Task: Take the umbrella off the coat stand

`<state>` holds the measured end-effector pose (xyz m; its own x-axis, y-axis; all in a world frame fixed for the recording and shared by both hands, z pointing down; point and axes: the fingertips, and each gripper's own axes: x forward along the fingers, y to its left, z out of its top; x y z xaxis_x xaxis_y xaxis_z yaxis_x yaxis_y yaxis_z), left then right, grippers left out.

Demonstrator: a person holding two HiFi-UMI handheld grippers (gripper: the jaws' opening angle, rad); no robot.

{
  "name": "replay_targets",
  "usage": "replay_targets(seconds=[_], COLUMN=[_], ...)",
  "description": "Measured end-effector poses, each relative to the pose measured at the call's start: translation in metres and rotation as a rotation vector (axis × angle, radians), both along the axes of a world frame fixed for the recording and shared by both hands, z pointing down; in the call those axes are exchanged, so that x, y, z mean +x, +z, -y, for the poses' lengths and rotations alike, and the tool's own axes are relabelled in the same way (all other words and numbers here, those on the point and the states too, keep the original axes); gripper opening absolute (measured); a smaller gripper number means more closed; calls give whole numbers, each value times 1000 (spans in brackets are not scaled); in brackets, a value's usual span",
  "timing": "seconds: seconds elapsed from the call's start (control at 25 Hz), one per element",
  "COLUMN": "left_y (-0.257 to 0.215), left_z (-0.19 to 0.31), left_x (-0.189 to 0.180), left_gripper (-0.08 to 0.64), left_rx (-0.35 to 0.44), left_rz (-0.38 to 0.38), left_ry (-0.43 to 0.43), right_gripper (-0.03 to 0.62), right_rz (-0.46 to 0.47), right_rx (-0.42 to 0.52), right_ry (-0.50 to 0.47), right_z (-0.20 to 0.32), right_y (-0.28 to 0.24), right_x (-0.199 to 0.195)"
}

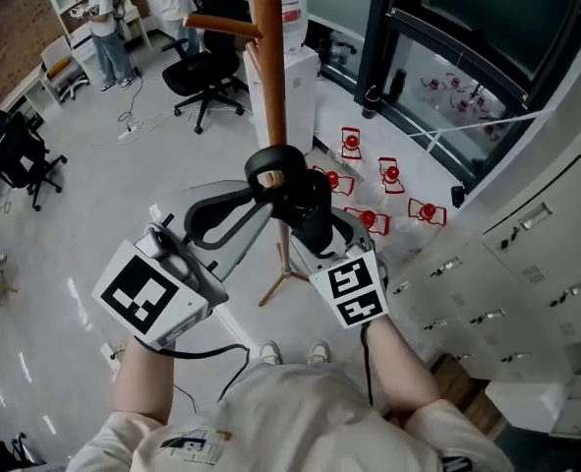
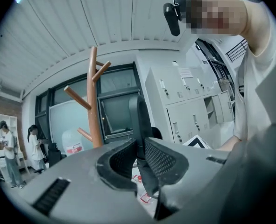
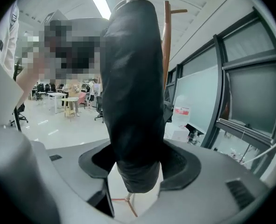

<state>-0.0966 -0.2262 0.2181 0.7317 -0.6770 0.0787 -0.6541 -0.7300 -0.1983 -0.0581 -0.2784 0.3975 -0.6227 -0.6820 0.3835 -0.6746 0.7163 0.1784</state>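
Observation:
The black folded umbrella (image 1: 305, 205) hangs close against the brown wooden coat stand (image 1: 267, 57), below a side peg (image 1: 221, 25). Its curved black handle loop (image 1: 270, 165) is at the top. My left gripper (image 1: 259, 197) reaches in from the left and is shut on the handle loop (image 2: 141, 118), a narrow black band between its ribbed pads (image 2: 161, 160). From the right, my right gripper (image 1: 315, 226) is shut on the thick folded body of the umbrella (image 3: 130, 92), which fills that view. The stand's pole (image 3: 166, 45) rises just behind it, and its feet (image 1: 285, 281) show below.
Grey lockers (image 1: 526, 264) line the right side. Red-and-white items (image 1: 388, 175) lie on the floor by the dark window frame (image 1: 408, 28). A white box unit (image 1: 295, 77) stands behind the stand. Black office chairs (image 1: 202, 72) and people (image 1: 103, 23) are at the back left.

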Motion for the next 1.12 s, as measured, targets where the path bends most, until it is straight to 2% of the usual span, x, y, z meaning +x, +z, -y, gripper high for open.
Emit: replay_targets(seconds=[0.16,0.4,0.64,0.84,1.12], left_y=[-19,-32,-24,4,40], left_z=[-17,-38,-53,-60,-51], left_x=[-16,-45,-70,-84,-96], left_gripper=[61,63,66,66,66], left_rx=[35,63,56,3,-101], left_rz=[-61,-87,-100,-114,-125], left_ry=[2,-48,-98,-149,-194], right_gripper=[273,273,273,272,270], right_rz=[-29,-80,-115,-138,-150], right_rx=[28,75,75,42,-67], right_ry=[-40,-109,-174,-219,-282], right_z=[-12,-25,-39,-48,-53], right_y=[-23,-43,-37,-8,33], right_x=[-11,-31,-51,-65,-78])
